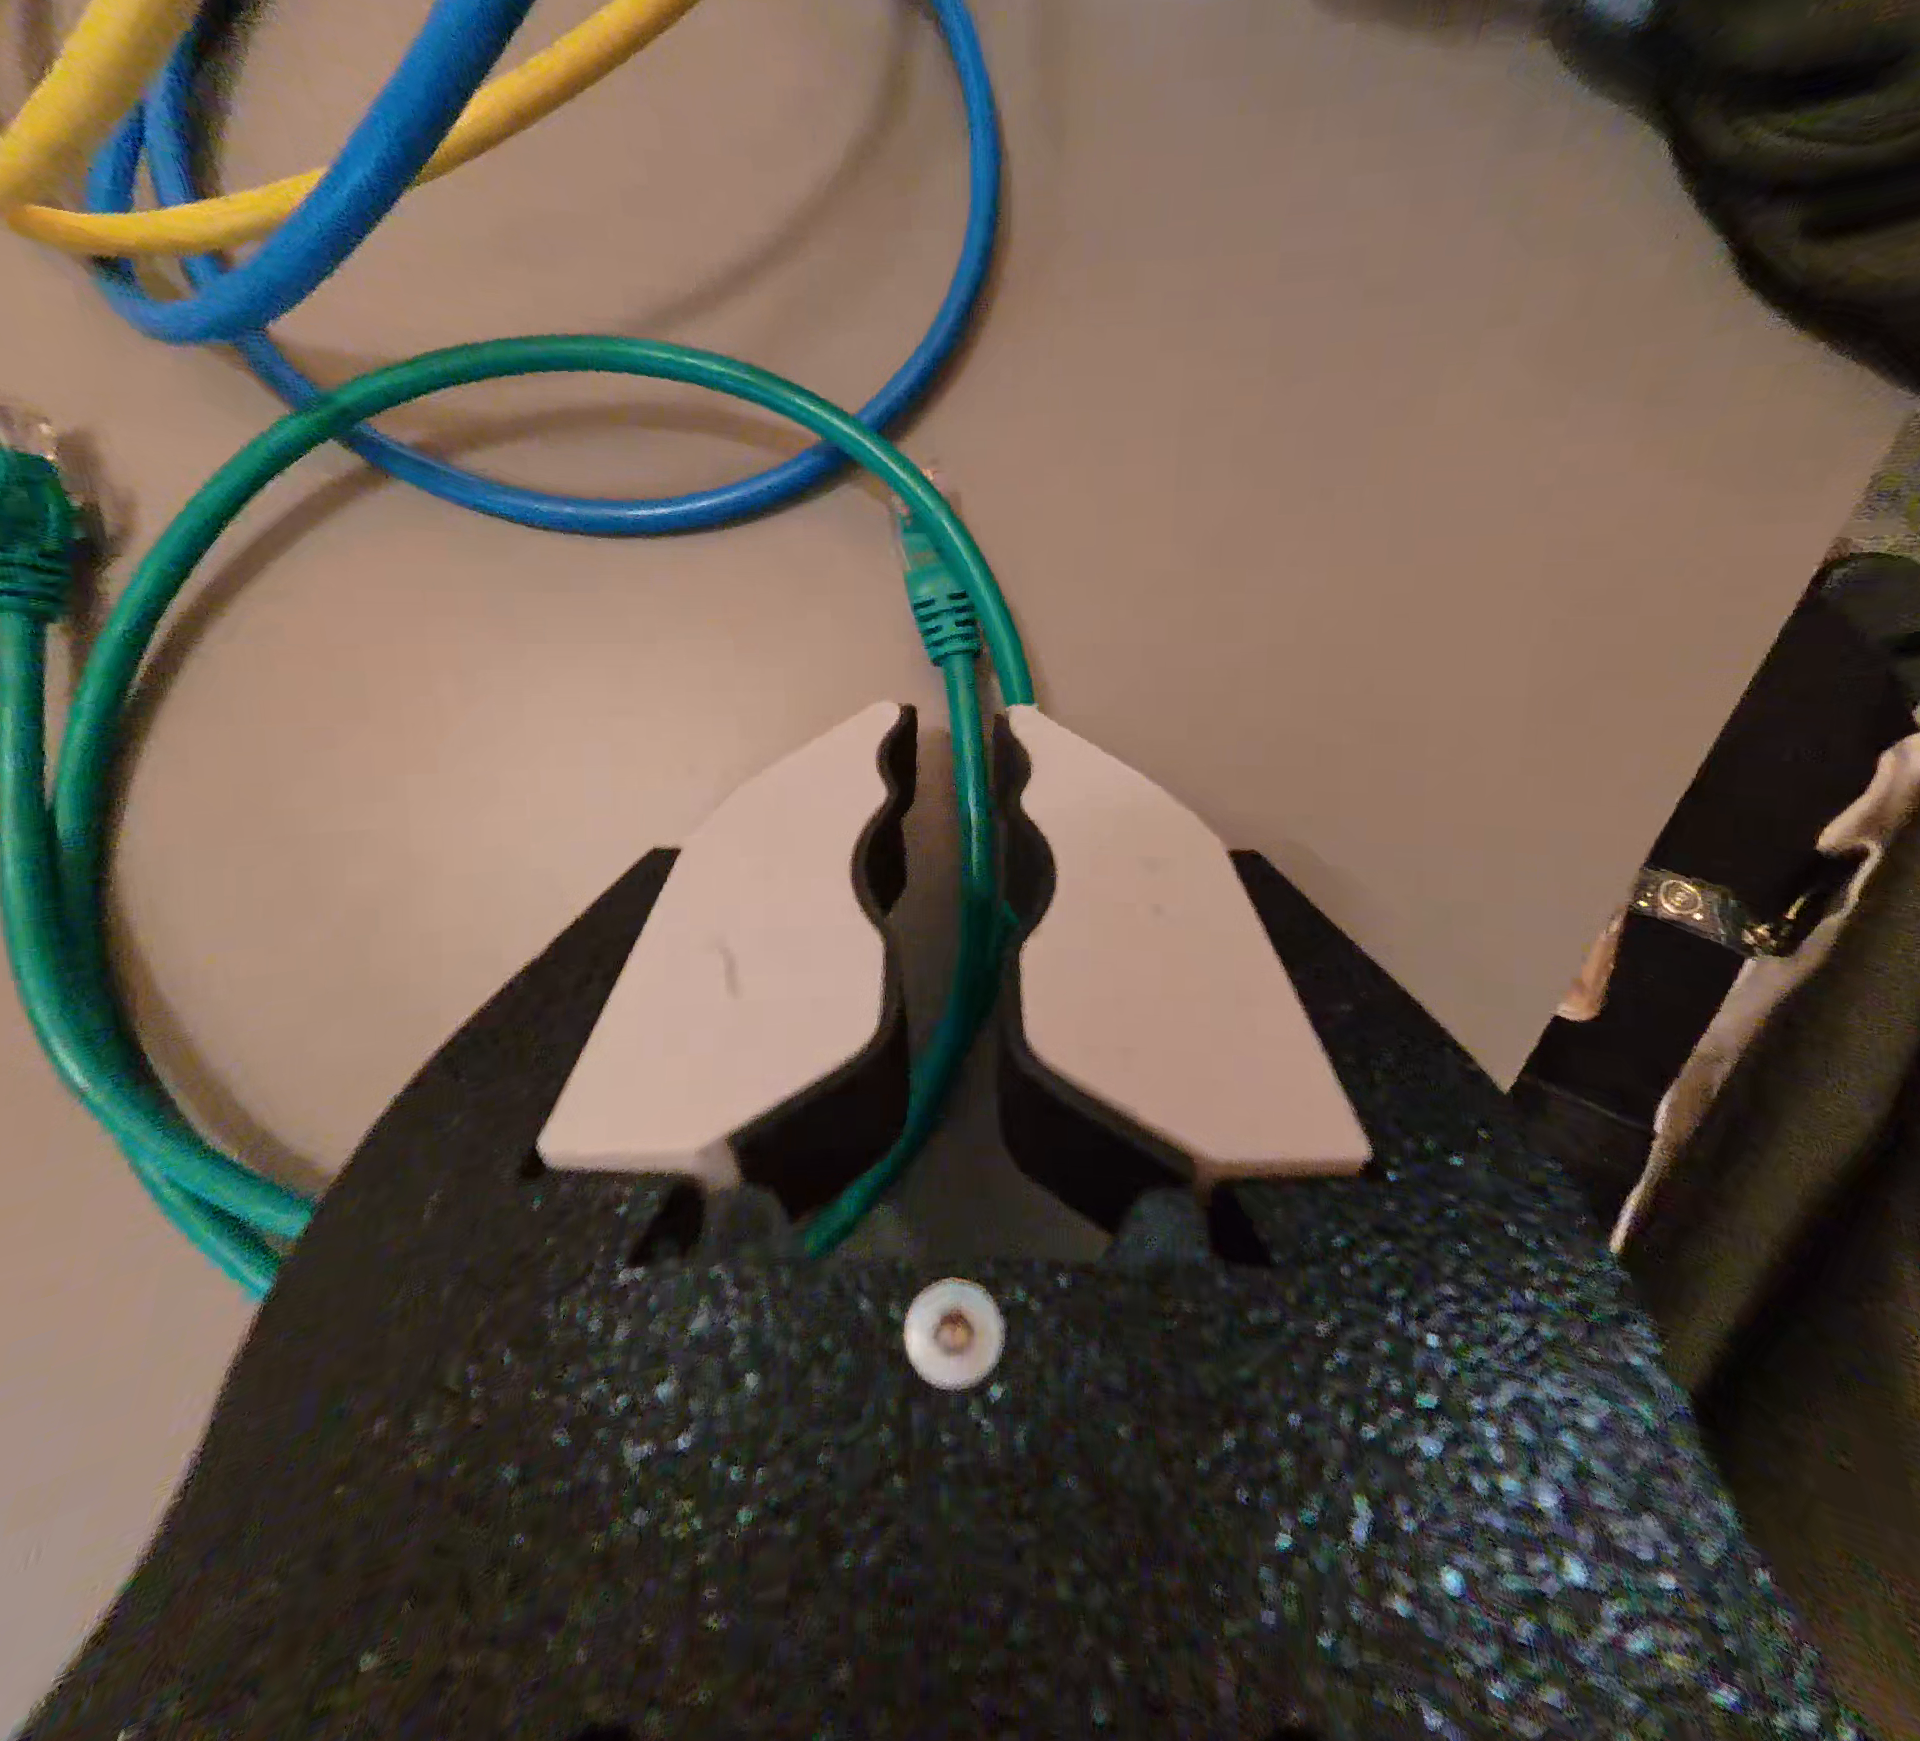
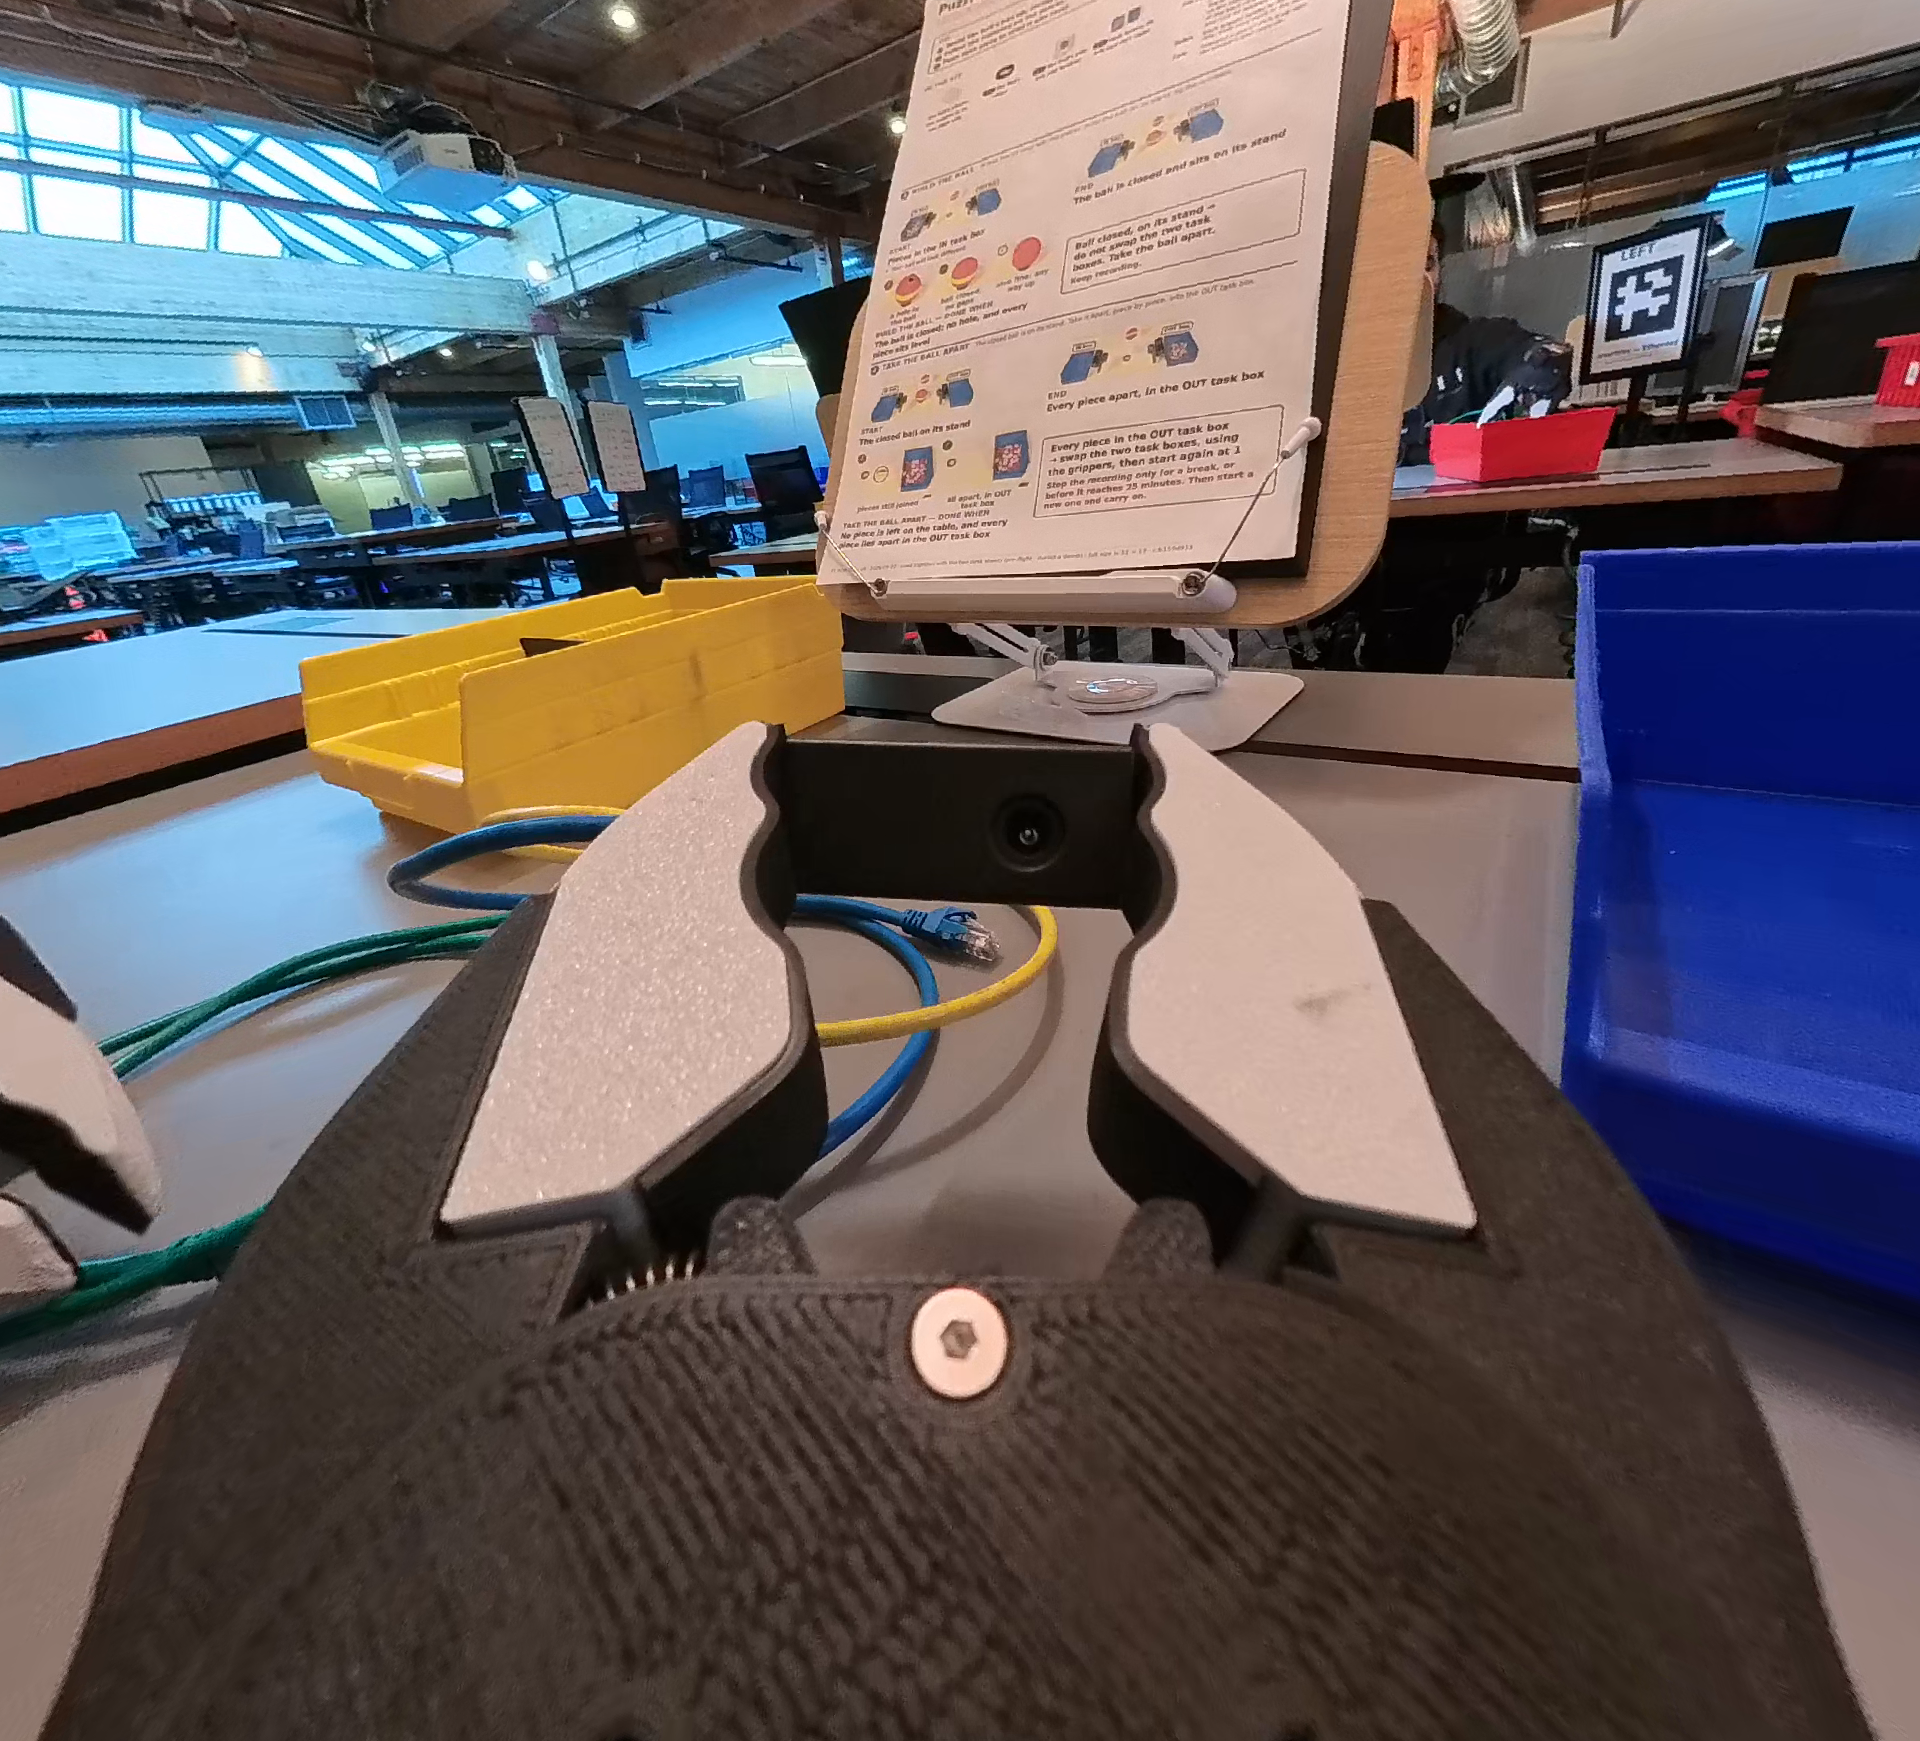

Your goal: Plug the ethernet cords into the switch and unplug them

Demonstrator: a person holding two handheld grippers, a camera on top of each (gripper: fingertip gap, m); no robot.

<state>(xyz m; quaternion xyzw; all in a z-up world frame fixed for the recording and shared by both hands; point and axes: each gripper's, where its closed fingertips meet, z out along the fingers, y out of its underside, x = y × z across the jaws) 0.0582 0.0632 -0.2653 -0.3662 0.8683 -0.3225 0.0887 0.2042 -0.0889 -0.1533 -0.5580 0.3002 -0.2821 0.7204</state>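
In the left wrist view my left gripper [image 1: 956,720] points down at the table. Its jaws stand a narrow gap apart around a green cord [image 1: 971,860]. That cord's plug [image 1: 940,600] lies just past the fingertips. The cord's other plug [image 1: 31,528] is at the left edge. Blue [image 1: 977,164] and yellow [image 1: 623,29] cords lie coiled beyond. My right gripper [image 2: 956,735] is shut on the black switch [image 2: 956,818], one finger on each side, a round socket facing the camera. A blue plug [image 2: 951,928] lies under it.
A yellow bin [image 2: 582,704] stands at the back left and a blue bin [image 2: 1745,912] close on the right. A stand holding a printed sheet [image 2: 1091,237] rises behind the switch. A person's dark sleeve [image 1: 1787,81] is at the top right in the left wrist view. The left gripper's tips are roughly 25 centimeters from the right gripper's.
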